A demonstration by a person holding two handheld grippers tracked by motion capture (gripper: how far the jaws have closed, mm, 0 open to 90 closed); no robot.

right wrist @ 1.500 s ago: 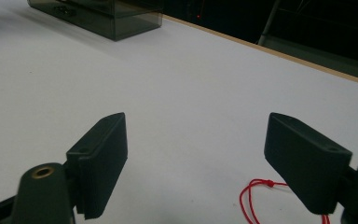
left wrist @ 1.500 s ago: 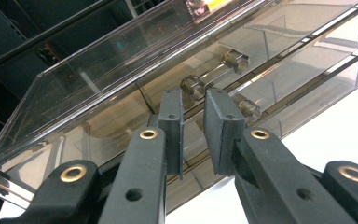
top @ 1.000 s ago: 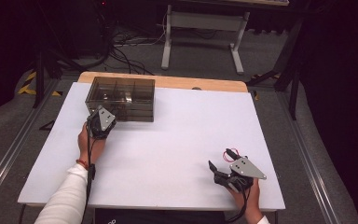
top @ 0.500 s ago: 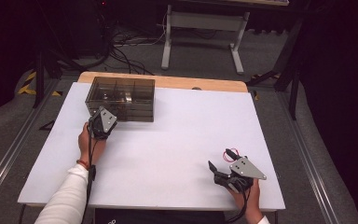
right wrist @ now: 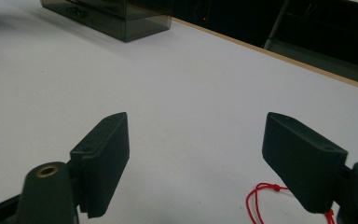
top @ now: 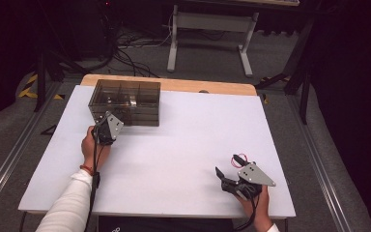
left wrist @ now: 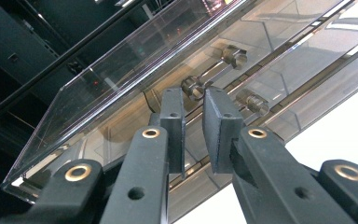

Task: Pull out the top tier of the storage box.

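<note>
A smoky clear plastic drawer box [top: 125,99] stands at the table's far left. My left gripper [top: 109,121] is up against its front face. In the left gripper view the jaws stand almost together, and my left gripper [left wrist: 194,100] pinches a small metal drawer handle [left wrist: 193,85] at its tips. More metal handles [left wrist: 251,100] show on the box front [left wrist: 98,88]. Near the front right edge, my right gripper [top: 226,165] rests on the table with its jaws wide apart. In its own view my right gripper [right wrist: 196,140] has only bare white table between the pads.
A red string loop [right wrist: 261,200] lies by the right jaw. The white table top [top: 183,140] has a wooden strip along its far edge. The box [right wrist: 116,18] sits far off in the right gripper view. Cables and a stand's legs are on the floor beyond.
</note>
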